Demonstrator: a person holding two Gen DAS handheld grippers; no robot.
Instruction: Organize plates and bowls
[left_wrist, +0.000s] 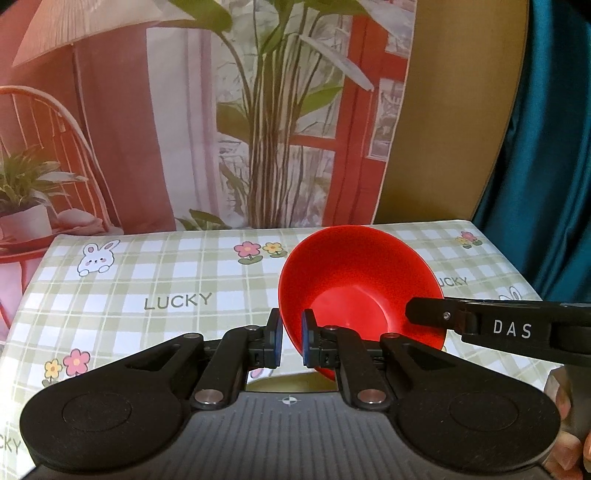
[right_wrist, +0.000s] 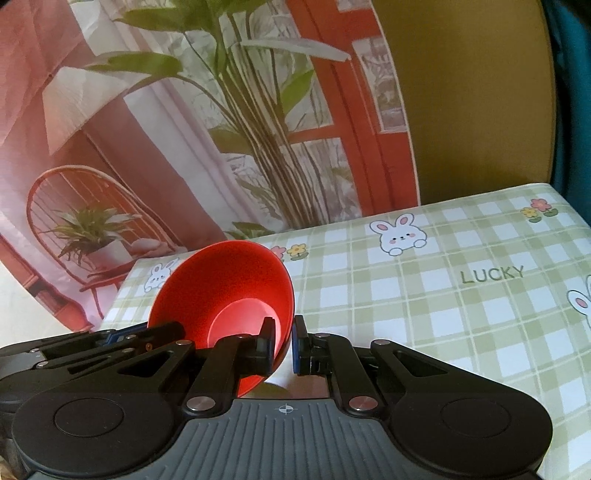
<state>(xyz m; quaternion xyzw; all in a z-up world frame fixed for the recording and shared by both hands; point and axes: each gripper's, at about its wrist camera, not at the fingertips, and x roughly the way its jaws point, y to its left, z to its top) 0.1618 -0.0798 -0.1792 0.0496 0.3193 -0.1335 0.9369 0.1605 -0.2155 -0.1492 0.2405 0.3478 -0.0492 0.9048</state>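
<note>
A red bowl (left_wrist: 354, 291) is held up above the table, tilted with its opening toward both cameras. My left gripper (left_wrist: 291, 343) is shut on the bowl's left rim, one finger outside and one inside. My right gripper (right_wrist: 282, 347) is shut on the bowl's (right_wrist: 229, 295) right rim, again with the wall between its fingers. The right gripper's black finger marked DAS (left_wrist: 509, 328) reaches in from the right in the left wrist view. The left gripper (right_wrist: 92, 343) shows at the lower left of the right wrist view.
The table wears a green-and-white checked cloth (left_wrist: 166, 295) with rabbits, flowers and the word LUCKY. A printed backdrop (left_wrist: 221, 110) of plants, a chair and a red window hangs behind. A teal curtain (left_wrist: 554, 147) hangs at the right. Something pale shows under the bowl (right_wrist: 275, 387).
</note>
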